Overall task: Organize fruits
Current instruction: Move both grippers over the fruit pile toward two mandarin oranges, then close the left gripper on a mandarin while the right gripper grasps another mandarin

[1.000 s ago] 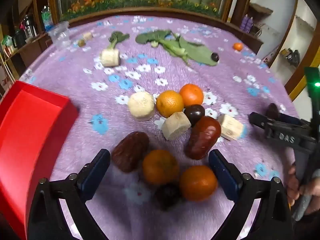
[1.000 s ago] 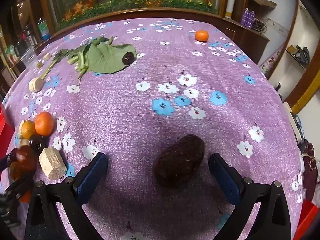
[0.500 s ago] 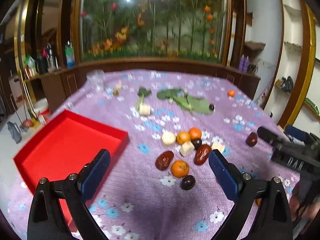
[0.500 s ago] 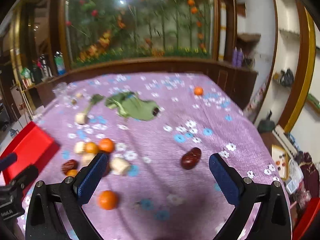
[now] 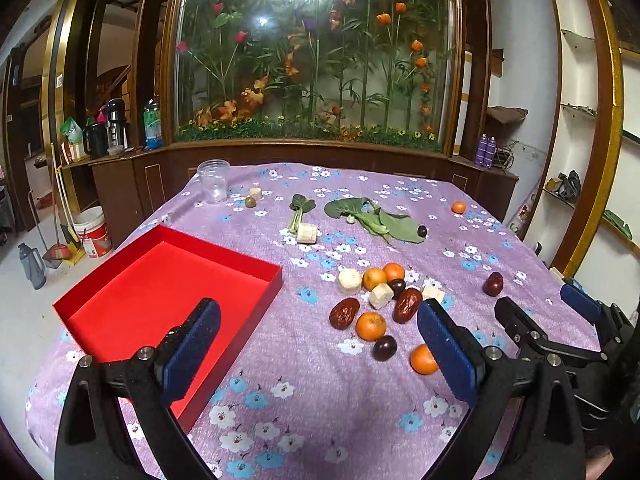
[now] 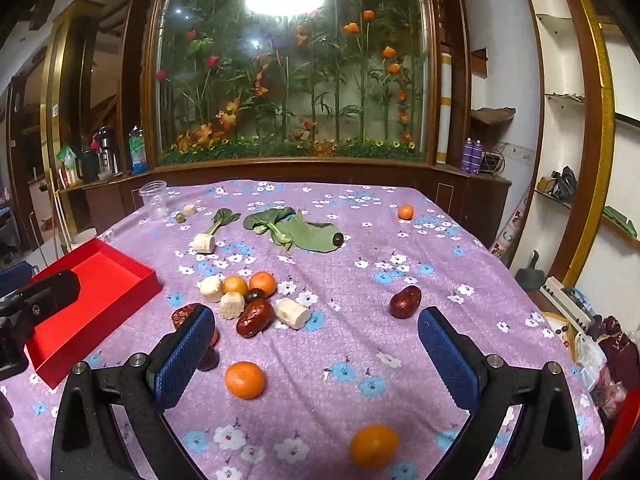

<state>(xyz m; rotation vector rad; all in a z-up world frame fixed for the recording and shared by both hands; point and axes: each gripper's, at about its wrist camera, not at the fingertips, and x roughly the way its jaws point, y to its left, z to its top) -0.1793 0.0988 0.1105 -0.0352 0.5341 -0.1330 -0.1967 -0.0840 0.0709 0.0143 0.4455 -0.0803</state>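
Both grippers have pulled back and up from the fruit, left gripper [image 5: 316, 354] and right gripper [image 6: 316, 354] with fingers wide and empty. The open red rectangular tray [image 5: 276, 276] at the surface's left edge appears empty (nothing sorted yet); the clustered oranges and dates [image 5: 376, 300] wait mid-surface.

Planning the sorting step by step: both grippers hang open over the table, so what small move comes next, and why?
Probably lower the open left gripper onto the nearest round orange tangerine in the cluster. The shallow red cardboard tray beside it holds nothing yet, and the right gripper is also open and holds nothing.
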